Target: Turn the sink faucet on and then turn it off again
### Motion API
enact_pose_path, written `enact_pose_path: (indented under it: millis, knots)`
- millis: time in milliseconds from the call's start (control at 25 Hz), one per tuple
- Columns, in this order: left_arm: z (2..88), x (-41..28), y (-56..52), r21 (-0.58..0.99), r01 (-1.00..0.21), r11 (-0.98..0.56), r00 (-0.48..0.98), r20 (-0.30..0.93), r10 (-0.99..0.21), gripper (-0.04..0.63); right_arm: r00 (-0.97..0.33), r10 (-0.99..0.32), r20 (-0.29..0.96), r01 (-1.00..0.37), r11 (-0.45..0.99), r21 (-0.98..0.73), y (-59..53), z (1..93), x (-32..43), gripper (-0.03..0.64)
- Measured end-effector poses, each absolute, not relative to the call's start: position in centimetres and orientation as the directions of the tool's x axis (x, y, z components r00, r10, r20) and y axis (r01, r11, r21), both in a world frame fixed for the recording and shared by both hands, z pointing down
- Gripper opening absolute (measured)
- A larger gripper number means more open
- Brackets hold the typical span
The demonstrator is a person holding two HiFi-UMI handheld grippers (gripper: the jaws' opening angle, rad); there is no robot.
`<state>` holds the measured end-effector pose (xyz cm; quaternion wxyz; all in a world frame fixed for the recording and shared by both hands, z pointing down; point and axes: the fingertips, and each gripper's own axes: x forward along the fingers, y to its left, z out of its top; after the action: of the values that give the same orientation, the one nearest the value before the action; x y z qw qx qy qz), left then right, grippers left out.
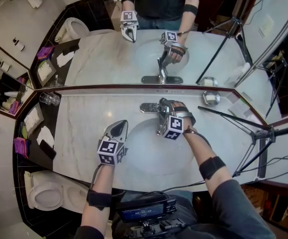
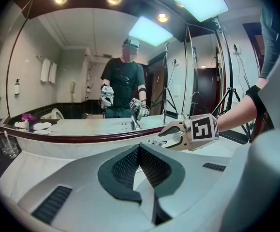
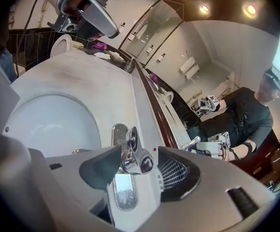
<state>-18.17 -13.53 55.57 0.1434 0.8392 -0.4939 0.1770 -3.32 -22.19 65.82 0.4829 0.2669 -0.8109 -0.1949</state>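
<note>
Left gripper [image 1: 119, 128] — jaws closed tip to tip, nothing between them; points forward, tilted slightly down, marker cube [image 1: 109, 151] on top. Left forearm [image 1: 97, 183] stretched forward, black strap [image 1: 99, 199] around it. Right gripper [image 3: 136, 162] — jaws spread wide, faucet handle [image 3: 130, 151] between them, pads not clamped on it. Right forearm [image 1: 199, 148] reaches in from right side, black band [image 1: 212, 167] around it, dark sleeve [image 1: 238, 208] above.

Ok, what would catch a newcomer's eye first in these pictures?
The chrome faucet at the back of the white basin, by the mirror, draws the eye first. The right claw stands open with the faucet's handle between its jaws. The left claw hangs shut at the basin's left edge, over the marble counter. The mirror doubles the whole scene, person included.
</note>
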Motion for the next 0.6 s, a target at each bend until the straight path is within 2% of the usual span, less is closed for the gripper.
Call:
enact_pose_path:
  millis: [120, 360, 480, 600]
  knots:
    - [55.9, -18.4, -13.7, 0.069, -0.882, -0.467, 0.447, 0.441, -0.779, 0.0, -0.386, -0.61, 0.692, -0.222, 0.79, 0.572, -22.5, 66.6, -3.8, 0.261]
    - [56.3, -18.8, -13.8, 0.073, -0.885, -0.46, 0.442, 0.446, -0.779, 0.0, -0.371, -0.561, 0.739, -0.185, 0.825, 0.533, -22.2, 68.4, -4.1, 0.204]
    - [56.4, -18.8, -13.9, 0.076, -0.885, -0.46, 0.442, 0.448, -0.777, 0.0, -0.369, -0.559, 0.742, -0.181, 0.827, 0.533, -22.0, 68.6, -4.2, 0.202]
    - [56.7, -18.7, -13.9, 0.079, -0.884, -0.46, 0.443, 0.449, -0.776, 0.0, -0.361, -0.574, 0.735, -0.178, 0.816, 0.55, -22.1, 68.4, -4.2, 0.158]
